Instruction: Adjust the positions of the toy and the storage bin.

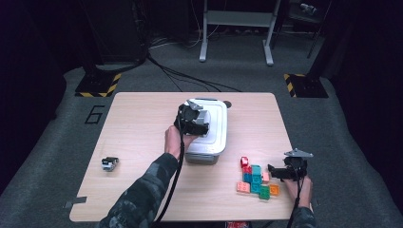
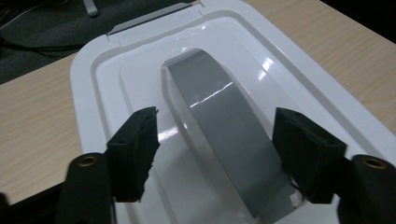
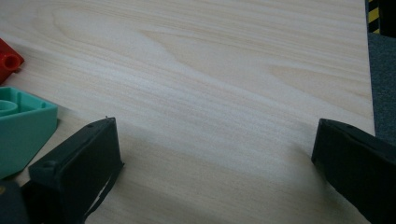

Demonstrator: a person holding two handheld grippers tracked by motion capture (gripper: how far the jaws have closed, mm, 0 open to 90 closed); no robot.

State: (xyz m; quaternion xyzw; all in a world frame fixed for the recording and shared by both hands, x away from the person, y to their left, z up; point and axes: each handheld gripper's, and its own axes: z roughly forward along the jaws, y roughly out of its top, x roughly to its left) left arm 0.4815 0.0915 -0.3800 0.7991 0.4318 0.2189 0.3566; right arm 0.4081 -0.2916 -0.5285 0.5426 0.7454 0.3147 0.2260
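Lid removal looks like the step in hand: the left hand-held gripper hovers over the white plastic storage box near the middle of the tabletop, its jaws apart on either side of the grey handle that arches across the white lid. In the left gripper view the pads stand clear of the handle on both sides, so nothing is gripped yet. The right hand-held gripper rests low at the near right of the tabletop, jaws wide apart and empty, just beside a cluster of coloured toy bricks. A small black-and-white object lies well apart on the near left; its kind is too small to tell. Next, I judge, the left jaws must close squarely on the handle's middle and lift straight up, so the lid comes free without dragging the box.
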